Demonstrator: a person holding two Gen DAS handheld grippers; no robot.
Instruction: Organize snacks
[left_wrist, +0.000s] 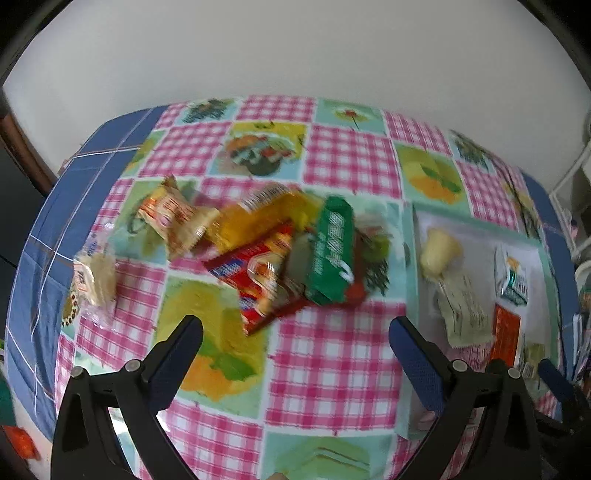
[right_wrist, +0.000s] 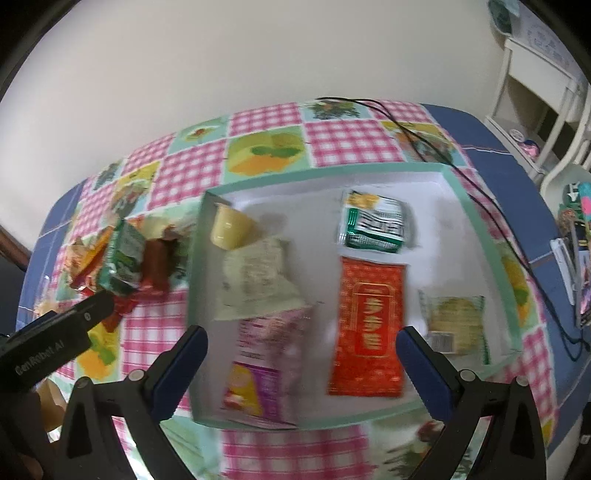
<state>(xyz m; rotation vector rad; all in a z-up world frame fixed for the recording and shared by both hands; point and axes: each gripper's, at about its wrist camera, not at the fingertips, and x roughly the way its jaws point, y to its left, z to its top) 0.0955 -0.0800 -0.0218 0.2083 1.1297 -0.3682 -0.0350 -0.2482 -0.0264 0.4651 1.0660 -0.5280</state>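
Observation:
My left gripper (left_wrist: 295, 332) is open and empty, above the tablecloth in front of a loose pile of snacks: a green box (left_wrist: 330, 251), a red packet (left_wrist: 258, 277), a yellow packet (left_wrist: 258, 214), an orange-striped packet (left_wrist: 173, 218) and a clear-wrapped biscuit (left_wrist: 94, 280). My right gripper (right_wrist: 301, 350) is open and empty over a shallow white tray with a mint rim (right_wrist: 484, 236). In the tray lie a yellow jelly cup (right_wrist: 231, 227), a pale green packet (right_wrist: 255, 282), a pink packet (right_wrist: 258, 369), a red packet (right_wrist: 369, 325), a green-white packet (right_wrist: 373, 225) and a clear biscuit pack (right_wrist: 456, 321).
The table has a pink checked cloth (left_wrist: 332, 369) over a blue cover (left_wrist: 33, 258). A black cable (right_wrist: 480, 192) runs along the tray's right side. The left gripper's body (right_wrist: 55, 339) shows at the left of the right wrist view. White shelves (right_wrist: 535, 92) stand at the right.

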